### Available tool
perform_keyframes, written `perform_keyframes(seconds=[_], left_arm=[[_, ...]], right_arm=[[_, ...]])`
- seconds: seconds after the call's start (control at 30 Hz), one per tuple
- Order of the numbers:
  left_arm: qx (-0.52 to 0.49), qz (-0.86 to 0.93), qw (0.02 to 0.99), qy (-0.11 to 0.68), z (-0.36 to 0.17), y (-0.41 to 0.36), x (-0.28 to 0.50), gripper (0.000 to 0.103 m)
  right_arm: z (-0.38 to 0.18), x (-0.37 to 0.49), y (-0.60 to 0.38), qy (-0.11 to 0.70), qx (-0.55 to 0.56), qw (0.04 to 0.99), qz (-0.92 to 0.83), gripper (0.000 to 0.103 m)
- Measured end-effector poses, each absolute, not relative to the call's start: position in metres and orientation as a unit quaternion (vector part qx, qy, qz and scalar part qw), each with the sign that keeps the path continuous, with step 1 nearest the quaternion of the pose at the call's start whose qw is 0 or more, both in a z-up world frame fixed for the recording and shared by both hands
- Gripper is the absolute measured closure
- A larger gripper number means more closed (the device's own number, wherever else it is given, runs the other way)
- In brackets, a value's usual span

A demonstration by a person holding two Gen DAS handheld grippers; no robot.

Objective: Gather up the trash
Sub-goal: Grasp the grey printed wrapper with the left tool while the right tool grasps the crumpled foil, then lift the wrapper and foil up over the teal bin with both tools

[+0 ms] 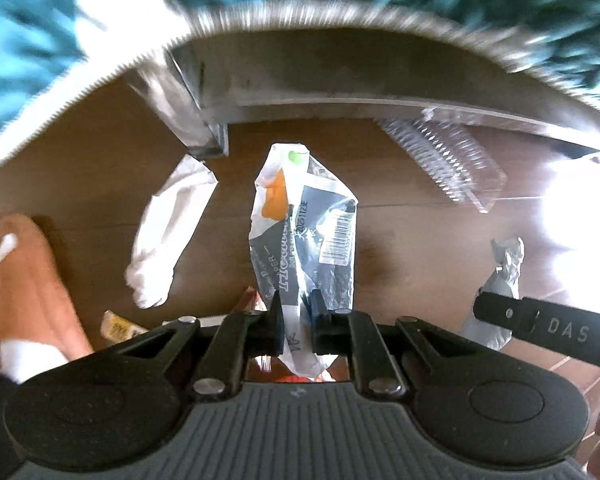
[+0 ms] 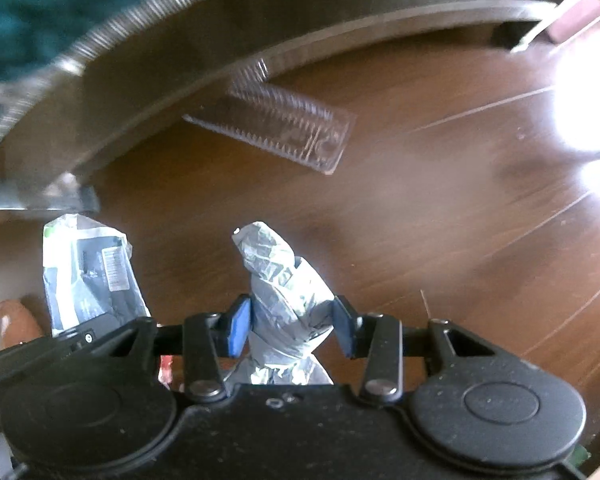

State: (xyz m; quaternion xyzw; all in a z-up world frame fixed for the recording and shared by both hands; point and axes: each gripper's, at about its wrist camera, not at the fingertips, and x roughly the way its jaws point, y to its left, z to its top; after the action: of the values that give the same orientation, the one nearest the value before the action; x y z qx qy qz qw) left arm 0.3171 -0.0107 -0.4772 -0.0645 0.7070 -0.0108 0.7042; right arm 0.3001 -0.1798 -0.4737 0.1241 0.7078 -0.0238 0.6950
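Open wood floor (image 2: 440, 208) ahead and right of the right jaws. Clear plastic tray (image 2: 284, 128) farther ahead, against the furniture base (image 2: 220, 60). White tissue (image 1: 168, 236) and metal leg (image 1: 196, 120) ahead-left of the left jaws.

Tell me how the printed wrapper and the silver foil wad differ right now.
The printed wrapper is flat, with a barcode, dark panels and an orange patch; the foil wad is plain silver and crumpled thick. The wrapper hangs in the left hand-held gripper, the wad in the right hand-held gripper, whose jaws stand wider. Both are gripped clear of the floor.
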Motion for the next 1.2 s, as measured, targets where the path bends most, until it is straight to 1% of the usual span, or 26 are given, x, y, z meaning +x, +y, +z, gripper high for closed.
perform_keyframes(seconds=[0.2,0.4,0.57,0.77,1.2], left_arm=[[-0.066,-0.010,0.723,0.687,-0.408,-0.011,0.293,0.092],[-0.072,-0.011,0.750,0.657,-0.342,-0.013,0.263,0.092],[-0.084,-0.021,0.780,0.619,-0.280,-0.013,0.243,0.092],[-0.088,-0.028,0.822,0.561,-0.202,-0.009,0.222,0.092],[-0.097,-0.032,0.897,0.431,-0.053,0.003,0.214,0.091]], right_arm=[[-0.409,0.281,-0.181,0.691,0.110,0.714,-0.018,0.061],[-0.334,0.258,-0.187,0.652,0.122,0.749,0.002,0.061],[-0.264,0.241,-0.189,0.594,0.121,0.794,0.040,0.061],[-0.193,0.221,-0.192,0.523,0.107,0.843,0.073,0.061],[-0.040,0.200,-0.202,0.379,0.110,0.909,0.133,0.061]])
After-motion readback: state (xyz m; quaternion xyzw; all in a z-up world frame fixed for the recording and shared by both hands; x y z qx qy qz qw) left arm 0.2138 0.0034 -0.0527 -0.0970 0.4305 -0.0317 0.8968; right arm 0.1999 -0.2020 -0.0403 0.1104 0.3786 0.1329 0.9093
